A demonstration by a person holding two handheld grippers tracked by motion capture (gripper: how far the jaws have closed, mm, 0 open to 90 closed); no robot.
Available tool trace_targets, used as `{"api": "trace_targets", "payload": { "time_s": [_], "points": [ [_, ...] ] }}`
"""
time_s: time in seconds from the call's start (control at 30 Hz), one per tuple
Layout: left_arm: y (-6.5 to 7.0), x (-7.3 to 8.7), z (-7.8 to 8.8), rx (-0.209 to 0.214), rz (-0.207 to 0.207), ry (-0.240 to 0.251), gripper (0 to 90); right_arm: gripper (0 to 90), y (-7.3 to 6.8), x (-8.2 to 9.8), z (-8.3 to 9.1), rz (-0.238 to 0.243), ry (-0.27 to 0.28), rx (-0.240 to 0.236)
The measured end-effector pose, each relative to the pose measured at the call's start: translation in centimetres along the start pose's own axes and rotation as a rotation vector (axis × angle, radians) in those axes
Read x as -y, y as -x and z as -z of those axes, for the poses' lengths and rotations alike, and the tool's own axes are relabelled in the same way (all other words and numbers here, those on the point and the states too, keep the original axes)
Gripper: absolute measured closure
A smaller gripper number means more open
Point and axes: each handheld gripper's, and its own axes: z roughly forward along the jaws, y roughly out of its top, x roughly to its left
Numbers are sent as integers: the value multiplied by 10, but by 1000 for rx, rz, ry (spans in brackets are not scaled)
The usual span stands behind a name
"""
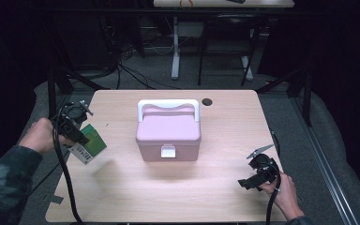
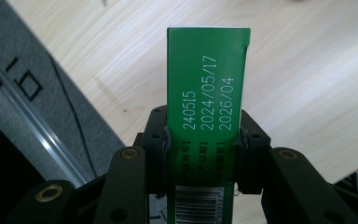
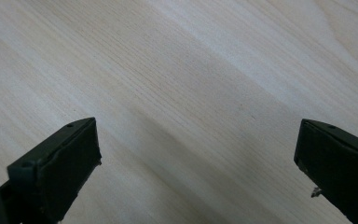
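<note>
The left hand-held gripper (image 2: 203,140) is clamped on a green box (image 2: 207,88) over the bench's (image 1: 168,192) left edge. The right hand-held gripper (image 1: 249,182), jaws wide apart, sits near the right edge, well apart from the central pink case (image 1: 168,133).

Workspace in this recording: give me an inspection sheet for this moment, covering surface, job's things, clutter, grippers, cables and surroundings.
Surface: light wood table with a dark round hole near its far edge.
Job's things: pink box at the centre, lid down, white handle up, white latch facing the person; green carton printed with dates and a barcode.
Clutter: nothing seen.
Grippers: left gripper shut on the green carton, held above the table's left edge; right gripper open over bare wood near the right front corner.
Cables: one black cable trails from each gripper toward the person.
Surroundings: dark room, grey floor, another table's legs behind, floor cables there.
</note>
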Motion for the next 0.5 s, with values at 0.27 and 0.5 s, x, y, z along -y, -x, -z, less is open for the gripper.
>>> {"api": "trace_targets", "payload": {
  "time_s": [0.27, 0.5],
  "points": [
    [-27, -10, -15, 1, 88, -34, 637, 0, 1, 0, 1, 4, -7, 10],
    [-42, -18, -35, 37, 129, -63, 637, 0, 0, 0, 0, 10, -16, 10]
  ]
}}
